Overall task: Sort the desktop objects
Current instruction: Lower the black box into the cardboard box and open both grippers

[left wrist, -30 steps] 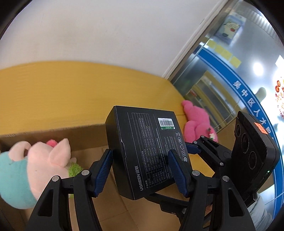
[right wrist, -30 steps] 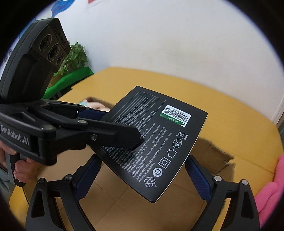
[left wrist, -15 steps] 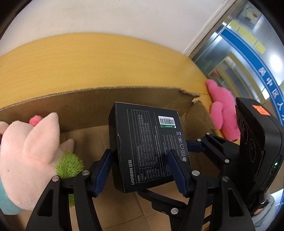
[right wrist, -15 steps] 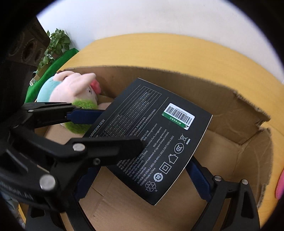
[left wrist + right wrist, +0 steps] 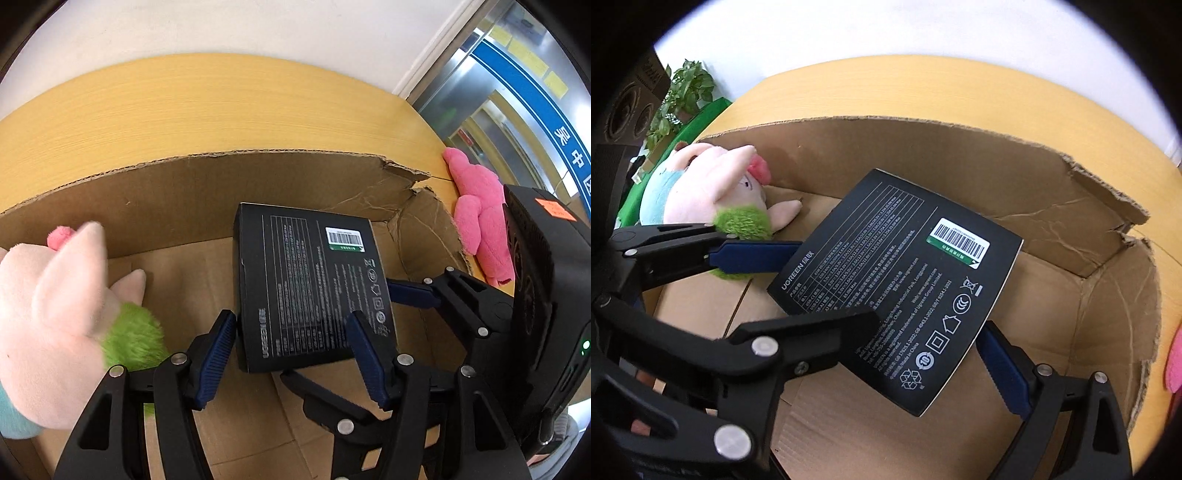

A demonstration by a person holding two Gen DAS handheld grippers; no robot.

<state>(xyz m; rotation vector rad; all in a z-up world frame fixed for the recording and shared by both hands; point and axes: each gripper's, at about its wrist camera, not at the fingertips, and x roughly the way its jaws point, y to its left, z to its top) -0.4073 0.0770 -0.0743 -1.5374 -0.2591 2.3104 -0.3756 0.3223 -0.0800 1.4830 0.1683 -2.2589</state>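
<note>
A flat black printed carton with a barcode label hangs above the floor of an open brown cardboard box — the left hand-held gripper pinches its two sides. The right hand-held gripper touches the carton's right edge with one blue pad; its grip cannot be told. A pink plush pig lies at the box's far left, on the yellow wooden surface.

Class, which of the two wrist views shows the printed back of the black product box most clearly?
The right wrist view: the black box fills the middle, its barcode label and symbols readable. The left wrist view shows the same box smaller, more foreshortened, partly behind a blue pad.
</note>
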